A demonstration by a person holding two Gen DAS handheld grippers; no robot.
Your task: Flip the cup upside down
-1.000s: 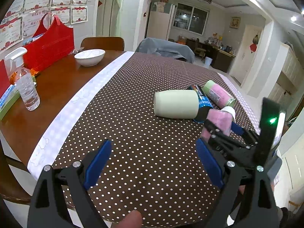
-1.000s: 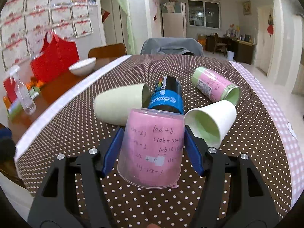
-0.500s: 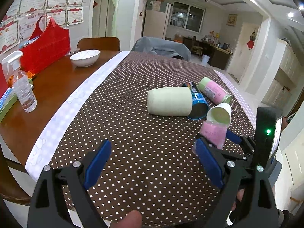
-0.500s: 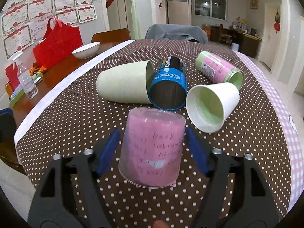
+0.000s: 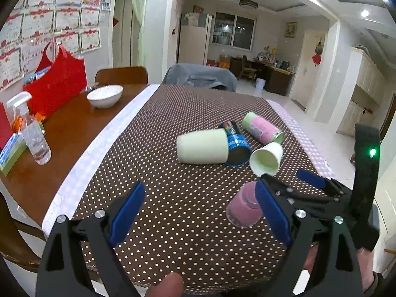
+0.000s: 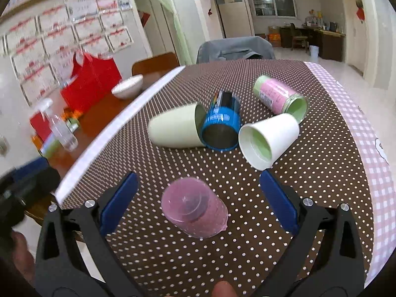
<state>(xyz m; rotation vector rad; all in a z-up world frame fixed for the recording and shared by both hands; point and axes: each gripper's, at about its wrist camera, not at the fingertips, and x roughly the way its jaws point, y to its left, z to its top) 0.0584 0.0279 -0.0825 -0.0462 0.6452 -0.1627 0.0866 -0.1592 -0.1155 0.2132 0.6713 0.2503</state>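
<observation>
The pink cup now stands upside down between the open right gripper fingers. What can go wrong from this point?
1. The pink cup sits between the open right gripper fingers; pulling back crookedly could let a finger clip it and tip it.
2. It looks light, so a small bump may push it toward the white paper cup lying close behind.

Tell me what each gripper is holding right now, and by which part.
Nothing is held. The right gripper is open, its fingers clear of the pink cup standing upside down on the tablecloth. The left gripper is open and empty.
</observation>
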